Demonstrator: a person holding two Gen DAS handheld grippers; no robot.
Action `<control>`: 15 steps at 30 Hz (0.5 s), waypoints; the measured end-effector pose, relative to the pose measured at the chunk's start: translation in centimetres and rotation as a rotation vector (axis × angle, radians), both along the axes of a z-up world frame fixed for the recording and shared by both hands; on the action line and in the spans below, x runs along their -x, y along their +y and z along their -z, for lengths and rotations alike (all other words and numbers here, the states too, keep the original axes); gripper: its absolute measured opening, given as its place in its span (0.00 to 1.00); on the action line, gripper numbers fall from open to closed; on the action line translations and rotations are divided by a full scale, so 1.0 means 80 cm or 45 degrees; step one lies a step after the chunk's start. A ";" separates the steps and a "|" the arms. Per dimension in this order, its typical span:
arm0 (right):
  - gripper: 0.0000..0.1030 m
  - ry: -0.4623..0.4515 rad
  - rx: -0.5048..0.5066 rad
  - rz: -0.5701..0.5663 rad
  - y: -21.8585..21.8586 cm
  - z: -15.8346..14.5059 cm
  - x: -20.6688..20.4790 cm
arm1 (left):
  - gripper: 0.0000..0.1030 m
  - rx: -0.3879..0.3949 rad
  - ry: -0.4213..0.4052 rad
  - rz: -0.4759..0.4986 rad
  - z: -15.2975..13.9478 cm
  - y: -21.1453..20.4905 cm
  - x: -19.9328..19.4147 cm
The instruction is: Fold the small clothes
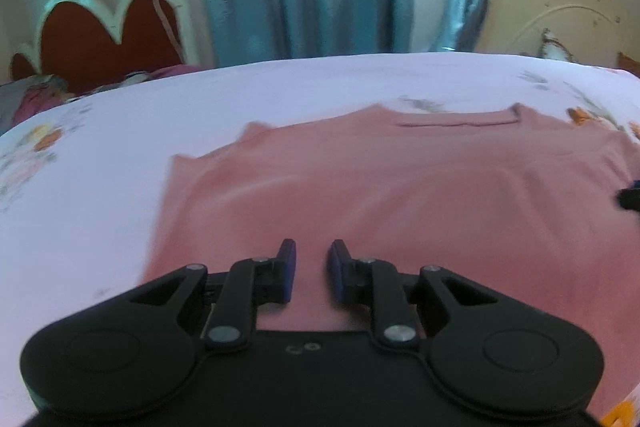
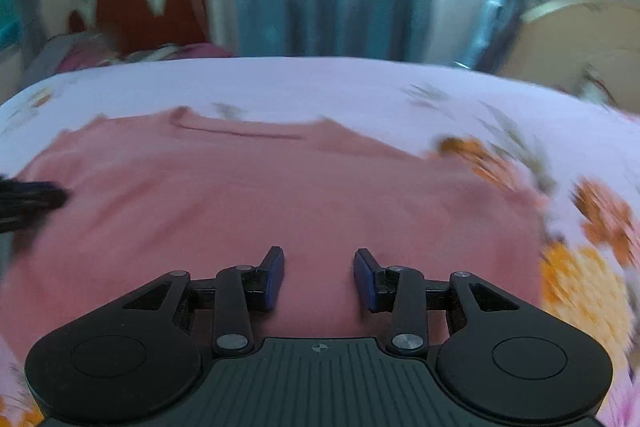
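- A pink shirt (image 1: 384,183) lies spread flat on the floral bed sheet (image 1: 100,163).
- The left hand-held gripper (image 1: 312,259) hovers over it, jaws slightly parted, holding nothing.
- The right hand-held gripper (image 2: 319,267) stands wider apart, also empty.

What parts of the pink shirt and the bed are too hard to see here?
- Pink shirt: its near hem is hidden behind the left gripper in the left wrist view.
- Shirt's right sleeve: smeared by blur in the right wrist view.
- Bedsheet flowers: blurred.
- Right gripper: hides the hem too.
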State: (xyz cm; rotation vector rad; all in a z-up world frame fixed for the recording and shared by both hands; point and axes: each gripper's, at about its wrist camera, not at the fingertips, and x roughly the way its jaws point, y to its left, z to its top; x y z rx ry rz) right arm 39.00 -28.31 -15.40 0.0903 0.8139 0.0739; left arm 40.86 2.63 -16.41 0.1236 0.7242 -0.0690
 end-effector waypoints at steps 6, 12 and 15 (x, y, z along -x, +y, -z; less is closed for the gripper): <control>0.38 0.000 0.098 0.074 -0.030 0.005 0.032 | 0.20 0.021 0.014 -0.060 -0.005 0.022 0.014; 0.38 -0.033 0.023 0.103 -0.013 -0.024 0.048 | 0.18 0.044 0.053 -0.094 -0.020 0.012 0.021; 0.38 -0.057 -0.004 0.043 0.006 -0.039 0.057 | 0.19 0.070 0.051 -0.080 -0.027 0.004 0.033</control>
